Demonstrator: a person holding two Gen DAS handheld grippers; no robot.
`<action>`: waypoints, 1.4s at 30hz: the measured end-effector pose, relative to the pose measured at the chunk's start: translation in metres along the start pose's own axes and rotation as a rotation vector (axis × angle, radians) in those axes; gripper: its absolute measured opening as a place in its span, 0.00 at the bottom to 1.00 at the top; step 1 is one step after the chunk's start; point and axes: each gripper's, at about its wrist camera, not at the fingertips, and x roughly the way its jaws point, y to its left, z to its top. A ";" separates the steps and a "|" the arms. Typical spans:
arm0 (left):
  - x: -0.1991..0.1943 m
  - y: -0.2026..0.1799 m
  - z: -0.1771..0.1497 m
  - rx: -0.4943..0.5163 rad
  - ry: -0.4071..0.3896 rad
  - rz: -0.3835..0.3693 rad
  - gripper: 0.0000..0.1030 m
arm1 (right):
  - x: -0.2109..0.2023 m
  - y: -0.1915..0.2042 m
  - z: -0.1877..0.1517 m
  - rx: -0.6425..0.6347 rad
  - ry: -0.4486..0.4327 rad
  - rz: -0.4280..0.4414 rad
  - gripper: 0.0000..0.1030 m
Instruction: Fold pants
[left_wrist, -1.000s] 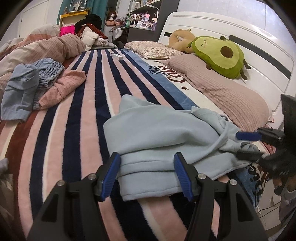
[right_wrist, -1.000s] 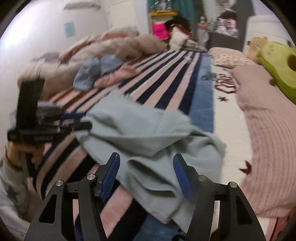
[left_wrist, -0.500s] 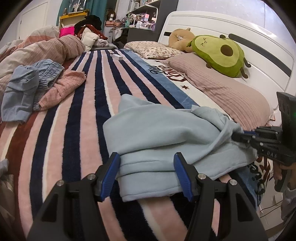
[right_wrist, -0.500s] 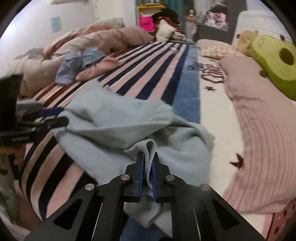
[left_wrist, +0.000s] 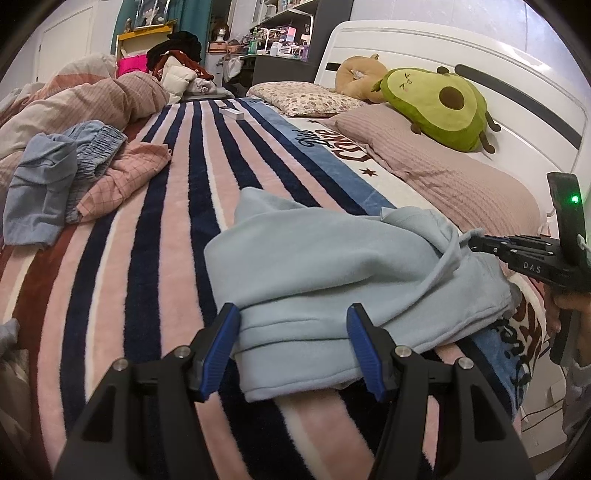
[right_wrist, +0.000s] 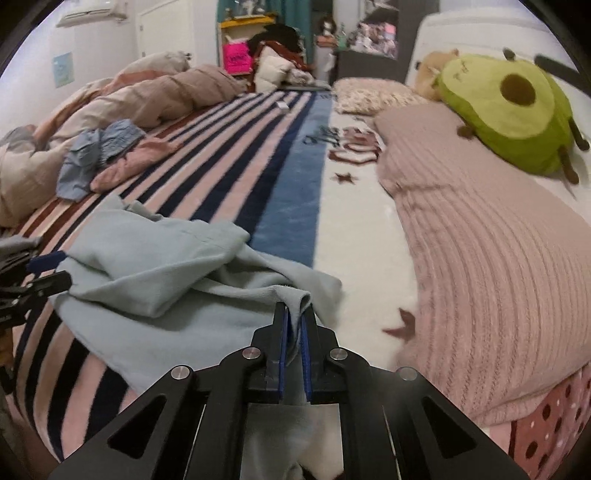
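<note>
Since a second ago, right tool (right_wrist: 293, 328) has clamped the light-blue pants' (left_wrist: 332, 266) edge; left tool (left_wrist: 293, 347) gapes, empty. Pants lie bunched on the bed (left_wrist: 155, 229), at its 12 o'clock.

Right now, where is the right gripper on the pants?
The right gripper is shut on a raised edge of the light blue pants, on their side nearest the pink pillow.

R claw (right_wrist: 293, 328) clamped on pants (right_wrist: 177, 280) (striped blanket (right_wrist: 236, 147))
</note>
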 end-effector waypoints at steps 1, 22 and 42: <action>0.000 -0.001 -0.001 0.002 0.000 0.002 0.54 | 0.000 -0.002 -0.001 0.008 0.001 -0.013 0.02; -0.037 0.016 0.002 -0.045 -0.071 -0.007 0.55 | 0.020 0.037 0.034 0.011 0.014 0.170 0.57; -0.032 0.008 -0.006 -0.039 -0.050 -0.036 0.55 | -0.029 0.020 -0.007 0.152 -0.114 0.150 0.10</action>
